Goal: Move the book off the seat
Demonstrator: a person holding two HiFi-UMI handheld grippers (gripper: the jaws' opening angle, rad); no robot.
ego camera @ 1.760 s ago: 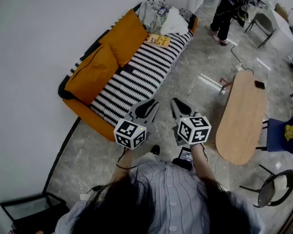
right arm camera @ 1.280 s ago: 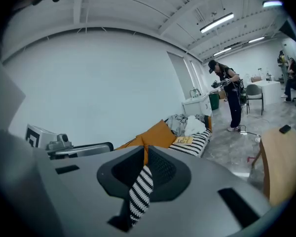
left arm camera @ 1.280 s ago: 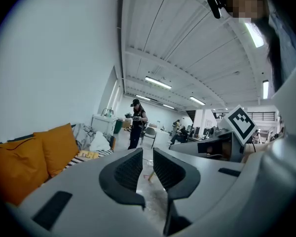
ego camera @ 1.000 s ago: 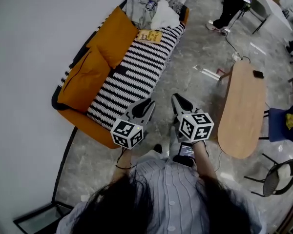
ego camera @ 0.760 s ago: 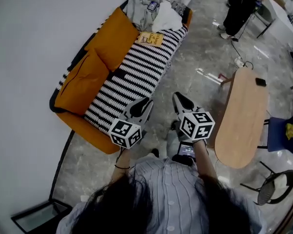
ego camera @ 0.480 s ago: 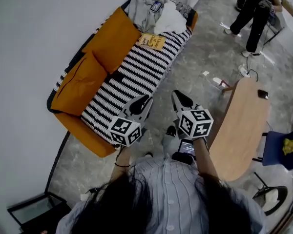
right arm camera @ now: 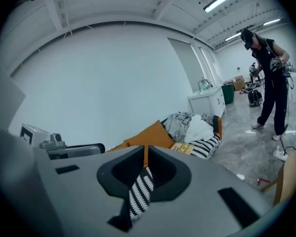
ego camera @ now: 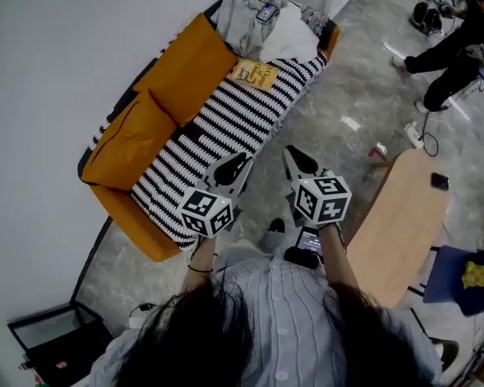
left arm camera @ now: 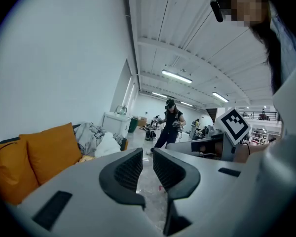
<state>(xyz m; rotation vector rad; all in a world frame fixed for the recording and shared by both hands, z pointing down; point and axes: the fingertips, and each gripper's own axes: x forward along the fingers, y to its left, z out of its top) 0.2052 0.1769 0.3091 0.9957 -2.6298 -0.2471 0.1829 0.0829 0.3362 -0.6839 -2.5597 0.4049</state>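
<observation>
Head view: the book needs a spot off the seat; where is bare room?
Most of the wooden table, bar a dark item at its far end; the floor between sofa and table. Crowded: the sofa's far end, clothes beside the book.

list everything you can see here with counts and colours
sofa: one, orange with black-and-white striped seat, along the wall
cushions: two, orange, against sofa back
book: one, yellow, on seat near far end
clothes pile: one, grey and white, far end of sofa
table: one, light wood, right of the person
small flat item: one, dark, on table
bystander: one, in black, far right
left gripper: one, grey, shut, empty
right gripper: one, grey, shut, empty
</observation>
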